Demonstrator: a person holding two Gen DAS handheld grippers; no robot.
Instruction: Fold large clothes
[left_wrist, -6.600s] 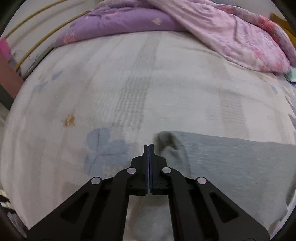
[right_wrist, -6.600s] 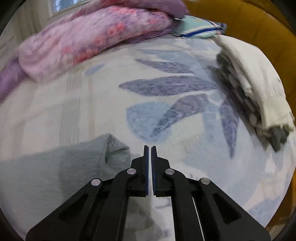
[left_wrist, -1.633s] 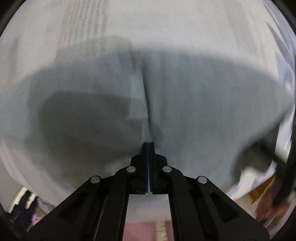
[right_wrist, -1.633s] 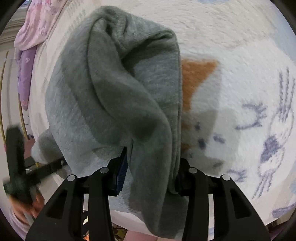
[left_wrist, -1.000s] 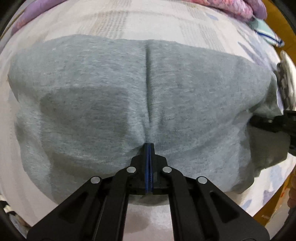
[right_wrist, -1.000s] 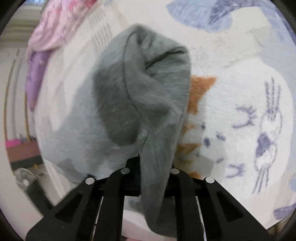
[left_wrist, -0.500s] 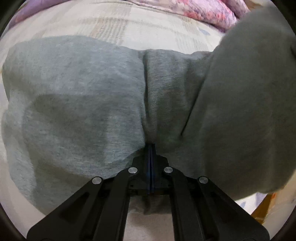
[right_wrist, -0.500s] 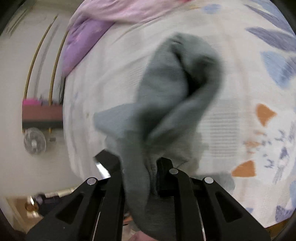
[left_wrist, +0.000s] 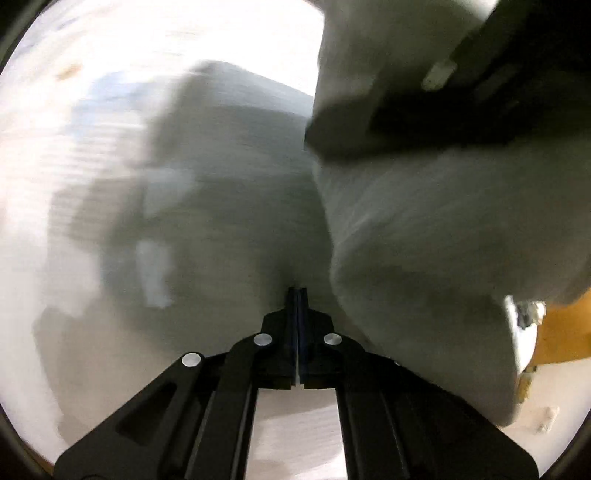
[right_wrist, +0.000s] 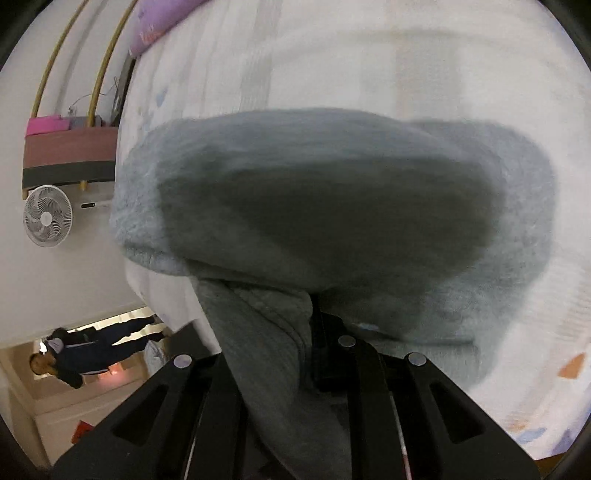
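A large grey garment (left_wrist: 229, 206) lies on the pale patterned bed (left_wrist: 55, 155). My left gripper (left_wrist: 297, 295) is shut, its tips at the garment's near edge; whether cloth is pinched there is unclear. My right gripper (right_wrist: 295, 332) is shut on a thick bunch of the grey garment (right_wrist: 332, 206) and carries it over the flat part, so a folded layer hangs across. In the left wrist view the right gripper's black body (left_wrist: 461, 103) shows at the upper right above the raised fold (left_wrist: 424, 240). The left view is blurred.
A purple quilt (right_wrist: 155, 22) lies at the bed's far end. Beside the bed stand a white fan (right_wrist: 46, 218) and a shelf with a pink box (right_wrist: 48, 123). A person in dark clothes (right_wrist: 92, 343) stands in a doorway. An orange-yellow surface (left_wrist: 561, 332) shows at right.
My right gripper has carried the garment's edge leftwards over the flat part, and the raised fold now spreads wide. The left gripper's view has swung and blurred; its jaws stay shut.
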